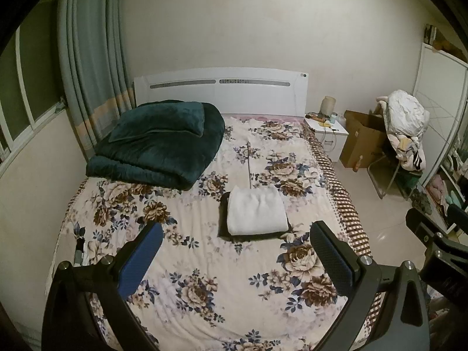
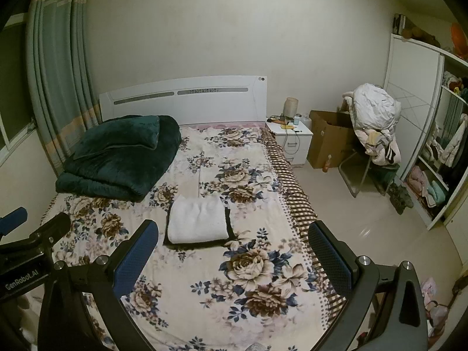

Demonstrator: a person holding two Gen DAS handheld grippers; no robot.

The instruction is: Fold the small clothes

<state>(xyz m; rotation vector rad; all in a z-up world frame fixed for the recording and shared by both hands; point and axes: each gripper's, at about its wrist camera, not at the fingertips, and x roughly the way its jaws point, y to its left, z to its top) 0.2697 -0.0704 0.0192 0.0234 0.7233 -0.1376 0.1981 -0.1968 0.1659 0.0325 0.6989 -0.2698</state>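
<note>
Now both grippers are hovering above the near end of the bed [image 1: 204, 307], well back from the folded clothes, and neither is touching anything. The left gripper [image 1: 237, 251] is pointing forward along the flowered bedspread with its two fingers spread wide; the blue pad [image 1: 140, 260] on one finger and the dark pad [image 1: 332, 259] on the other are standing far apart with nothing between them. The right gripper [image 2: 232, 251] is holding the same pose beside it, released, its fingers just as wide and empty, aimed slightly toward the bed's right edge and the pale floor [image 2: 365, 210].

Each camera is catching a piece of the other tool: the right gripper's body is showing at the right edge of the left view, and the left gripper's body is showing at the left edge of the right view.

A white folded garment [image 1: 256, 212] is lying flat on top of a dark folded garment [image 1: 251, 235], the two stacked near the middle of the bed, ahead of both grippers. A dark green quilt [image 1: 158, 143] is sitting folded near the white headboard [image 1: 219, 90] on the curtain [image 1: 90, 58] side. A nightstand [image 2: 292, 137], a cardboard box [image 2: 327, 137] and a chair [image 2: 371, 134] piled with clothes are standing beyond the bed's right side.
</note>
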